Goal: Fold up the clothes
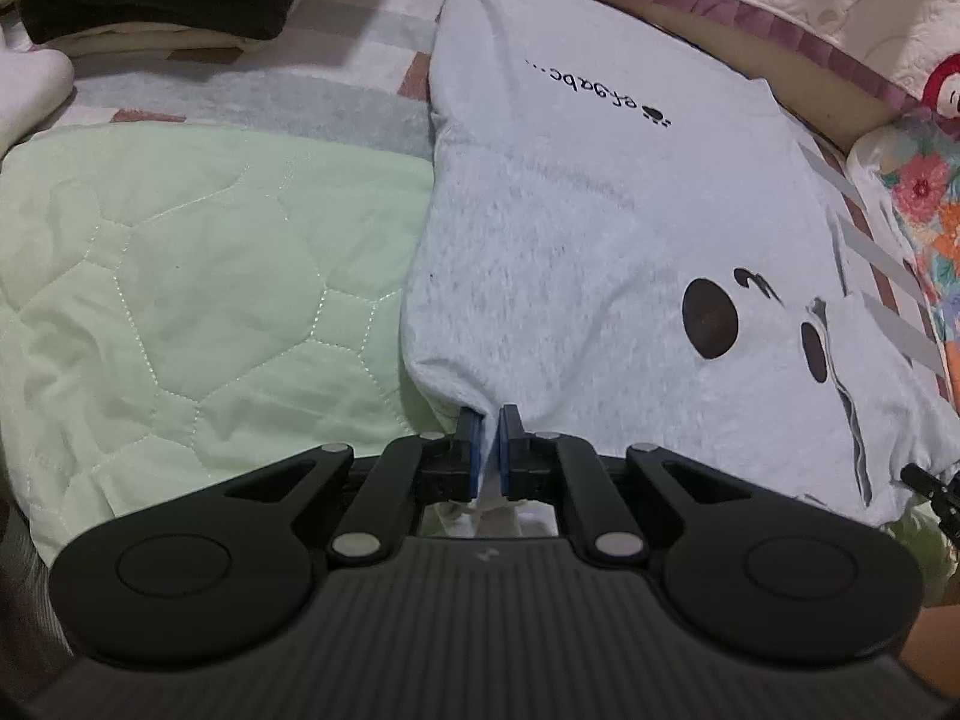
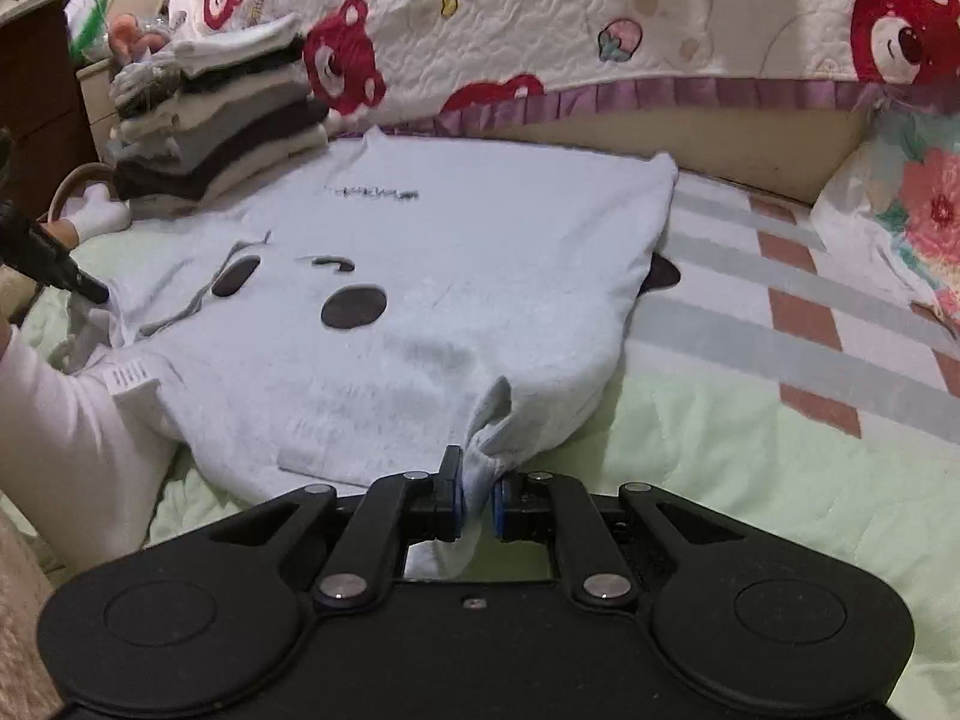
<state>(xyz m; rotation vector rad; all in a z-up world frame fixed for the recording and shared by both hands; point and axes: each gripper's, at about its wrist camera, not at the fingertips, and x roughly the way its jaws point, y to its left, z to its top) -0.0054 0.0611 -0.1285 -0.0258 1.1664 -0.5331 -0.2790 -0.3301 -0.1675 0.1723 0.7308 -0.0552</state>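
Bedding covered the whole work surface: a pale green quilted pad [image 1: 198, 276] lay on the bed under both tools, with a striped sheet [image 2: 798, 300] beyond it and a cream quilt with red bears [image 2: 540, 30] at the far side.

The task's thing, a light blue sweatshirt [image 1: 570, 228], lay spread flat directly ahead of both tools, its dark printed spots facing up. The left tool [image 1: 487, 450] had its jaws pressed nearly together, pinching the near edge of the sweatshirt, with a thin strip of cloth between the blue pads. The right tool [image 2: 477, 498] was likewise pinching a bunched corner of the same edge, and the cloth rose slightly toward it. I judge that both were holding the near edge so that it could be lifted and carried away from the tools, over the far part, to make a fold.

Farther ahead of the right tool, to its left, stood a stack of folded clothes [image 2: 216, 120], probably the finished items. No container was visible; the stack rested openly on the bed.
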